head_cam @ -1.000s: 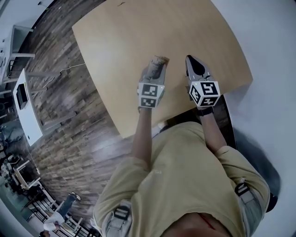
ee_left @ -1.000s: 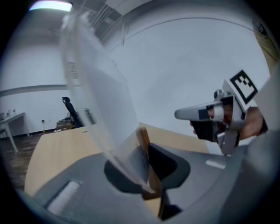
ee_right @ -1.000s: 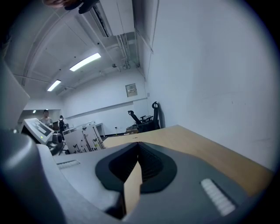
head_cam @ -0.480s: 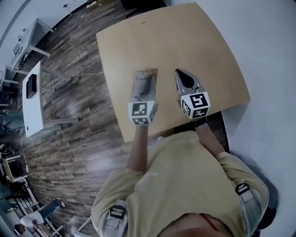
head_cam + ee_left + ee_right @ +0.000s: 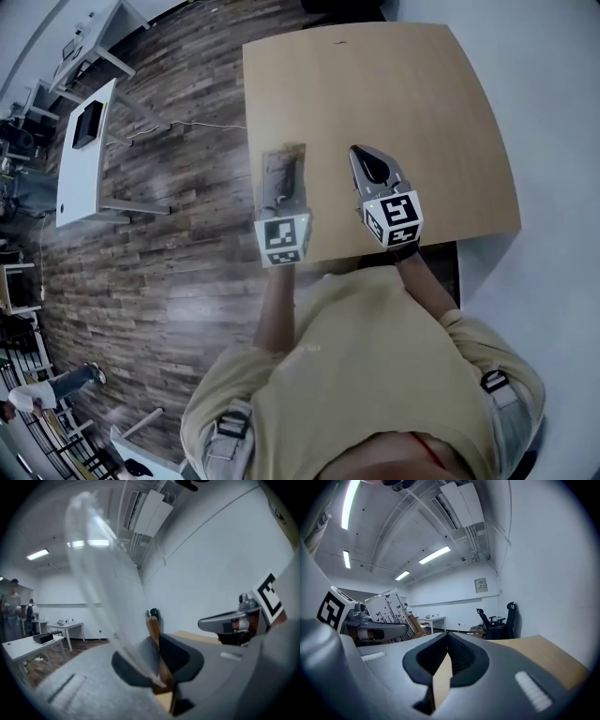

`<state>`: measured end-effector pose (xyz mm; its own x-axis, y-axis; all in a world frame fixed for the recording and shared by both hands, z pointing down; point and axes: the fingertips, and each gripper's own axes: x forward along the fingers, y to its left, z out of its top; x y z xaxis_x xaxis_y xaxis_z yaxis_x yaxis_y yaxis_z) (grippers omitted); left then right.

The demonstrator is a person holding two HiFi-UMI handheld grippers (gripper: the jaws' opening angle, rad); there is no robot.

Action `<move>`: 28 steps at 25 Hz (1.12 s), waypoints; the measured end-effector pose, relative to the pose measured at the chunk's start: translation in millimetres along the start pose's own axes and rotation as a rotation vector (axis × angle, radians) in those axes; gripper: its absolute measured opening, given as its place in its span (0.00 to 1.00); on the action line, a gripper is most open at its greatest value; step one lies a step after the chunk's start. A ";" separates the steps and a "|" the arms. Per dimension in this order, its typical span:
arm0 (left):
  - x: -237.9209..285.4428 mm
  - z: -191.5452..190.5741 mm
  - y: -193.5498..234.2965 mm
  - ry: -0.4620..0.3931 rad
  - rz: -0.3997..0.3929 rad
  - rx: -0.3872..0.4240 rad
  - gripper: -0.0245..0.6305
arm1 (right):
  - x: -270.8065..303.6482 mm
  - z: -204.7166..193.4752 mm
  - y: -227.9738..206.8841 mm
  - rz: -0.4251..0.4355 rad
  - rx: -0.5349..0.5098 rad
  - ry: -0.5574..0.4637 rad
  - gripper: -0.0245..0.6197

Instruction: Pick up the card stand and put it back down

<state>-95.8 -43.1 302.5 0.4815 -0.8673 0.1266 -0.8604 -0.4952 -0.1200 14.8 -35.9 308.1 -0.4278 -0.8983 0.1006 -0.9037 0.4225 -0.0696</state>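
Observation:
The card stand [image 5: 286,161], a clear plastic sheet in a wooden base, is held in the air over the near part of the tan table [image 5: 422,103]. My left gripper [image 5: 282,183] is shut on it. In the left gripper view the wooden base [image 5: 153,629] sits between the jaws and the clear sheet [image 5: 101,569] slants up to the left. My right gripper [image 5: 362,153] hovers beside it, shut with nothing in it. In the right gripper view its jaws [image 5: 446,654] meet, and the stand's printed card [image 5: 389,607] shows at the left.
The table's near edge lies just under both grippers, with the person's body behind it. A white desk [image 5: 84,150] stands on the wooden floor to the left. Office chairs [image 5: 499,618] stand past the table's far end. People stand far off at lower left [image 5: 37,394].
Both grippers have risen and drawn back toward the table's near edge. The left one carries the card stand along. Neither gripper's jaws have changed.

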 end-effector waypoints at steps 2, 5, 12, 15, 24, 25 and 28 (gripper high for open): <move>-7.2 -7.8 11.1 0.010 0.032 -0.026 0.10 | 5.4 -2.4 10.2 0.030 -0.006 0.009 0.05; -11.8 -22.8 27.1 0.047 0.084 -0.075 0.11 | 16.5 -8.0 15.4 0.062 -0.015 0.029 0.05; -26.5 -73.1 46.2 0.146 0.085 -0.153 0.11 | 37.4 -34.3 33.0 0.131 -0.019 0.091 0.05; -26.5 -103.1 45.8 0.199 0.042 -0.145 0.11 | 46.8 -56.1 39.6 0.159 -0.026 0.140 0.05; -12.9 -196.0 86.2 0.338 -0.046 -0.225 0.11 | 55.2 -115.0 47.9 0.192 -0.012 0.286 0.05; -9.5 -205.1 94.3 0.355 -0.051 -0.222 0.11 | 57.5 -120.4 47.0 0.193 -0.010 0.298 0.05; 1.9 -228.2 117.6 0.398 -0.068 -0.208 0.10 | 65.5 -131.9 43.8 0.199 -0.007 0.321 0.05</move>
<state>-234.1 -91.3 513.3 0.4720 -0.7255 0.5009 -0.8637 -0.4945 0.0975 -55.5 -60.3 442.5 -0.5783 -0.7155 0.3920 -0.8021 0.5864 -0.1128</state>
